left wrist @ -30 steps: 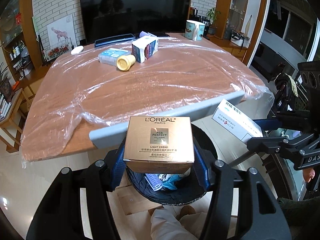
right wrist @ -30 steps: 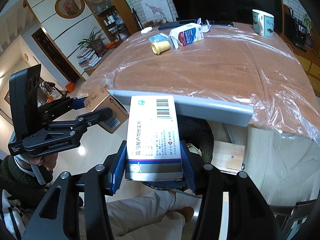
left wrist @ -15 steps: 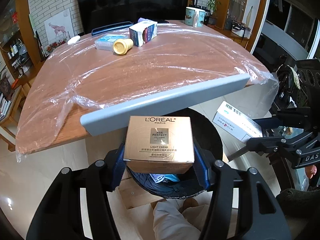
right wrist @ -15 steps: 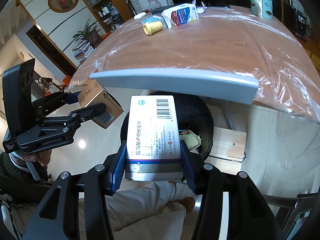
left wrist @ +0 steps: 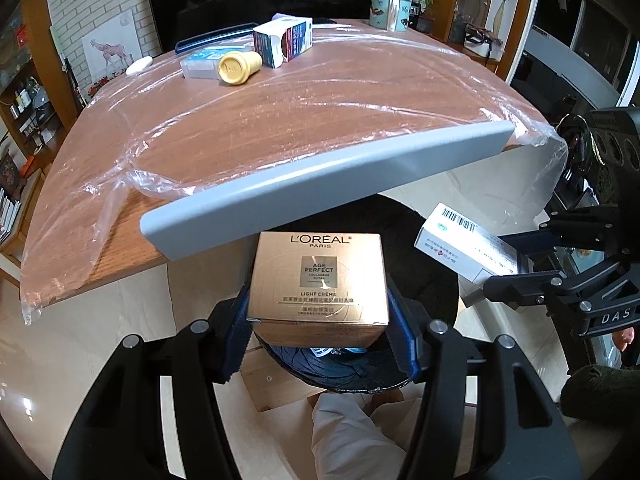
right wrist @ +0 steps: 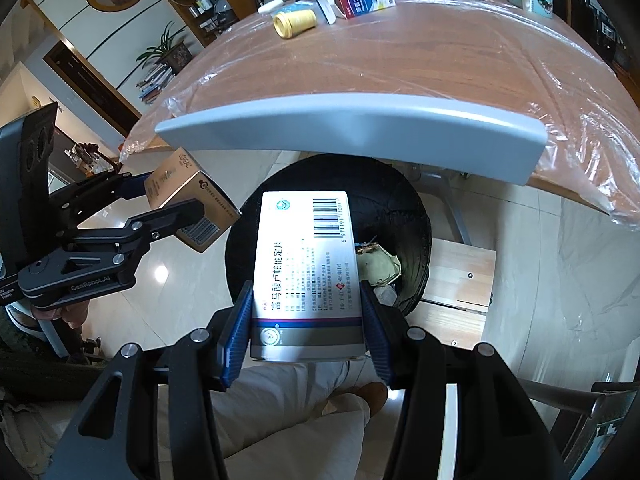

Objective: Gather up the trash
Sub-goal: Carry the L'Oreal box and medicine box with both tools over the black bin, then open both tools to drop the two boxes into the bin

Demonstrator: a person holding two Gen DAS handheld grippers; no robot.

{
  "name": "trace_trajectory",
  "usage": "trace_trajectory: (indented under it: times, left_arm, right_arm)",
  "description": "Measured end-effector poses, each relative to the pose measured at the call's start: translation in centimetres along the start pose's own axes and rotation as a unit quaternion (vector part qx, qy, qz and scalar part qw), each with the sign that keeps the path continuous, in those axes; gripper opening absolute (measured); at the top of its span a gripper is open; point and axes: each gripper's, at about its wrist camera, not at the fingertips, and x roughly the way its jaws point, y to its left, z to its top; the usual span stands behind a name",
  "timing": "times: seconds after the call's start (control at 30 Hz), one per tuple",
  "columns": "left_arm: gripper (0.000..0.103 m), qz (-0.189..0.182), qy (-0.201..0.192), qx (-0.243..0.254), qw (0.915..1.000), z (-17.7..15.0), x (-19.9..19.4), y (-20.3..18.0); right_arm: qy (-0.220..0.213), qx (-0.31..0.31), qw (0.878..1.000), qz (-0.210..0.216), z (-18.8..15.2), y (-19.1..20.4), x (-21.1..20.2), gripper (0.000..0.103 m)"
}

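Observation:
My left gripper [left wrist: 318, 312] is shut on a gold L'Oréal cream box [left wrist: 320, 276] and holds it over the black trash bin [left wrist: 424, 248]. My right gripper [right wrist: 306, 320] is shut on a white medicine box [right wrist: 306, 264] with a barcode, above the same bin [right wrist: 408, 220]. Each gripper shows in the other's view: the right one with its box [left wrist: 468, 252] and the left one with its box [right wrist: 188, 200]. The bin holds crumpled paper and other trash [right wrist: 378, 264].
A grey chair back [left wrist: 320, 184] arcs between the bin and a plastic-covered wooden table [left wrist: 280, 120]. A yellow cup [left wrist: 238, 67], a blue-and-white carton [left wrist: 284, 40], a flat packet [left wrist: 198, 65] and mugs [left wrist: 390, 11] stand on the table. A wooden board [right wrist: 460, 280] lies on the floor.
Both grippers have moved down and back from the table edge with their boxes, coming over the bin. The bin's opening shows more in both views.

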Motion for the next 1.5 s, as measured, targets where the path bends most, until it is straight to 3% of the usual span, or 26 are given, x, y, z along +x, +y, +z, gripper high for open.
trace_trajectory:
  times: [1.5]
  left_arm:
    - [0.059,0.024,0.068,0.058,0.9957,-0.2,6.5,-0.2]
  right_arm:
    - [0.061,0.032,0.997,-0.047,0.3,-1.5,6.2,0.05]
